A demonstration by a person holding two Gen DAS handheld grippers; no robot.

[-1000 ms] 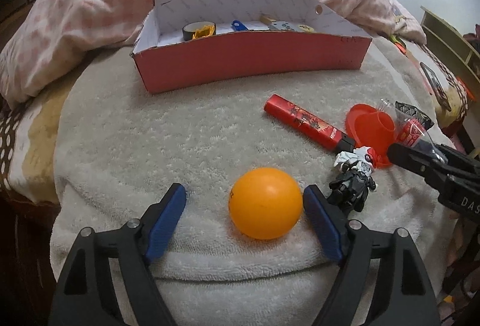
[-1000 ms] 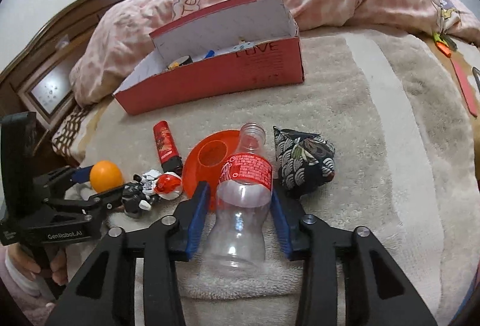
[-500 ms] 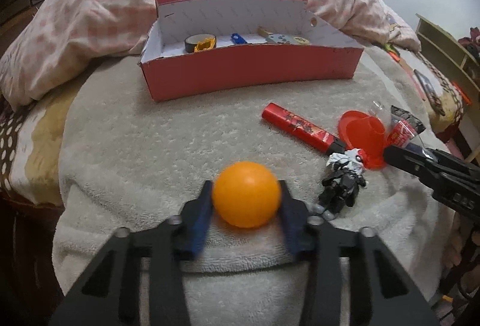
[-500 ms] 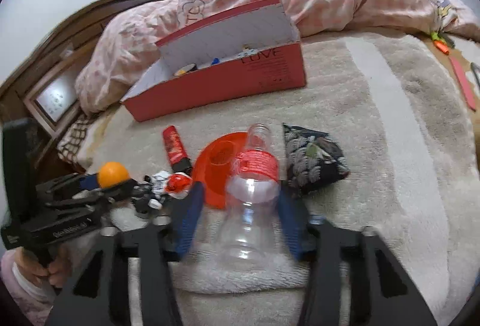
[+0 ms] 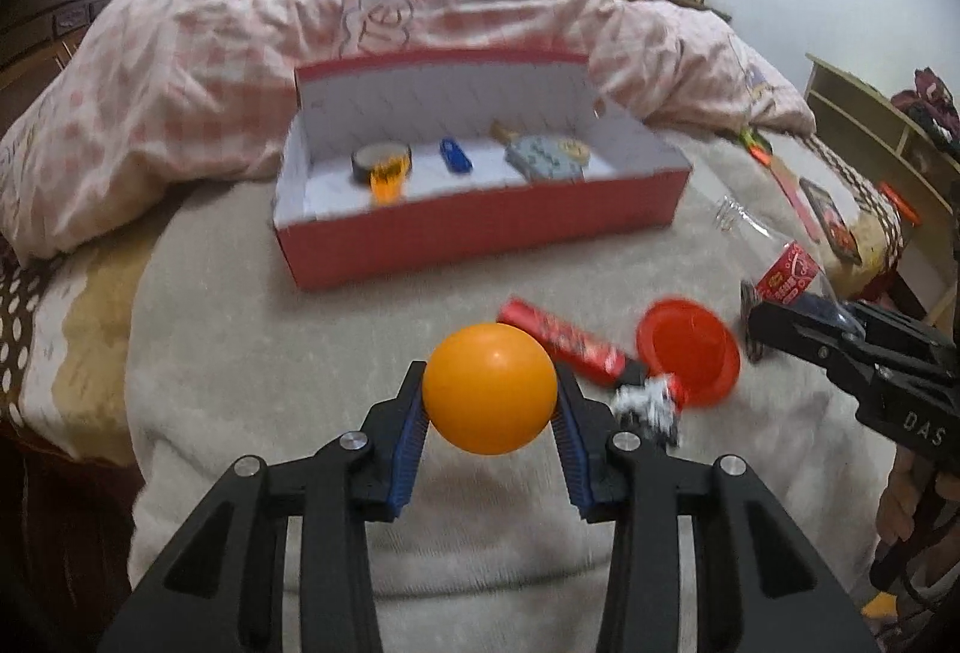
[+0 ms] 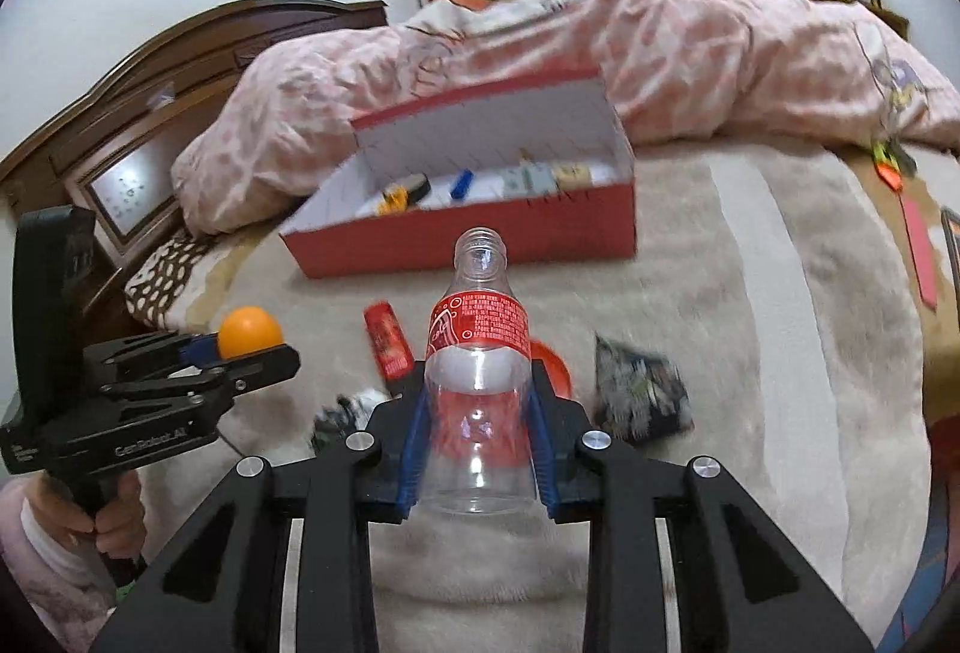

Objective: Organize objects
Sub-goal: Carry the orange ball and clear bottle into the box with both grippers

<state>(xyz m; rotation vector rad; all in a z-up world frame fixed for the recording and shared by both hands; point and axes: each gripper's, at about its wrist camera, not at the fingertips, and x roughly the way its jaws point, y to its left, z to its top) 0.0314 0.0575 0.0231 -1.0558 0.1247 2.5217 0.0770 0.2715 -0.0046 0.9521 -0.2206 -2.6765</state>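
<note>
Left wrist view: left gripper (image 5: pixel 491 413) pinches the orange ball (image 5: pixel 489 388) between its blue pads, clear of the beige blanket (image 5: pixel 240 353). Right wrist view: right gripper (image 6: pixel 478 449) clamps the clear plastic bottle (image 6: pixel 478 353) at its lower body, neck up. Past them lie a toy figure (image 5: pixel 651 404), red tube (image 5: pixel 564 340), red lid (image 5: pixel 690 356) and patterned pouch (image 6: pixel 639 398). Farther off, the open red box (image 5: pixel 480 227) holds small items. Judgement: carry both loads high over its near wall, and release only when low inside, since the ball rolls readily.

"GenRobot.AI" on left hand-held gripper (image 6: pixel 249 347), "DAS" on right hand-held gripper (image 5: pixel 798 308)
</note>
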